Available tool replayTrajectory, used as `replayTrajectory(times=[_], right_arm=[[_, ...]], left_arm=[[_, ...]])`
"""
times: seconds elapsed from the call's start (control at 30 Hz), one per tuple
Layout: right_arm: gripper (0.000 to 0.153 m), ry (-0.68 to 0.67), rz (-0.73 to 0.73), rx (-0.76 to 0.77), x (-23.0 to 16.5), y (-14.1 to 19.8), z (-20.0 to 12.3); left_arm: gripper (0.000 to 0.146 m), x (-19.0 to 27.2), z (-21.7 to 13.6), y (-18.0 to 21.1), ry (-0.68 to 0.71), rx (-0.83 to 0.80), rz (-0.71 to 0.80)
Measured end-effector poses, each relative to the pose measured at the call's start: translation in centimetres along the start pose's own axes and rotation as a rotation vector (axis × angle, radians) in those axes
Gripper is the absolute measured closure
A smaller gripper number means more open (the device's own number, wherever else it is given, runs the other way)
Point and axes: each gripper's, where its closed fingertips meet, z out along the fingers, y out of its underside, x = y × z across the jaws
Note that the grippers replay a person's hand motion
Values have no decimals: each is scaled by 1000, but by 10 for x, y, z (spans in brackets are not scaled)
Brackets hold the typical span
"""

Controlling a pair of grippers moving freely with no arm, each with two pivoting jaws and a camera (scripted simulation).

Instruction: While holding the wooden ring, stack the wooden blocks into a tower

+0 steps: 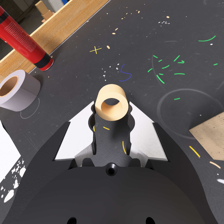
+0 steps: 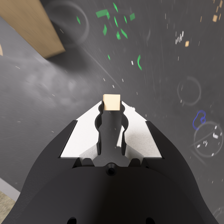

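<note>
In the left wrist view my left gripper (image 1: 111, 107) is shut on a pale wooden ring (image 1: 110, 103), held at the fingertips above the dark table with its hole facing the camera. In the right wrist view my right gripper (image 2: 111, 104) is shut on a small pale wooden block (image 2: 111, 102), pinched at the fingertips and held above the table. The background in this view is motion-blurred. No other loose wooden block shows clearly in either view.
A red spray can (image 1: 23, 41) stands at the table's wooden edge beam (image 1: 63, 26). A white tape roll (image 1: 18, 89) lies at the left. A flat wooden board (image 1: 210, 137) lies at the right and also shows in the right wrist view (image 2: 30, 26). A white object (image 1: 7, 151) sits at the lower left.
</note>
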Motion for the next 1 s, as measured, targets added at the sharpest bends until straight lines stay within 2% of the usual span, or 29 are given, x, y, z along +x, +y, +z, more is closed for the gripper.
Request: replayTrajectory(times=[0.23, 0.37, 0.53, 1.0], right_arm=[[126, -141, -264, 271, -66, -138, -59], [126, -197, -367, 281, -93, -182, -71], [126, -238, -415, 216, -107, -198, -62], [125, -255, -431, 120, -109, -192, -49]], left_arm=[[94, -1, -1, 0, -2, 2, 1], [94, -3, -3, -1, -5, 8, -3], [94, -4, -5, -3, -3, 16, -6], [94, -4, -5, -4, -3, 21, -8]])
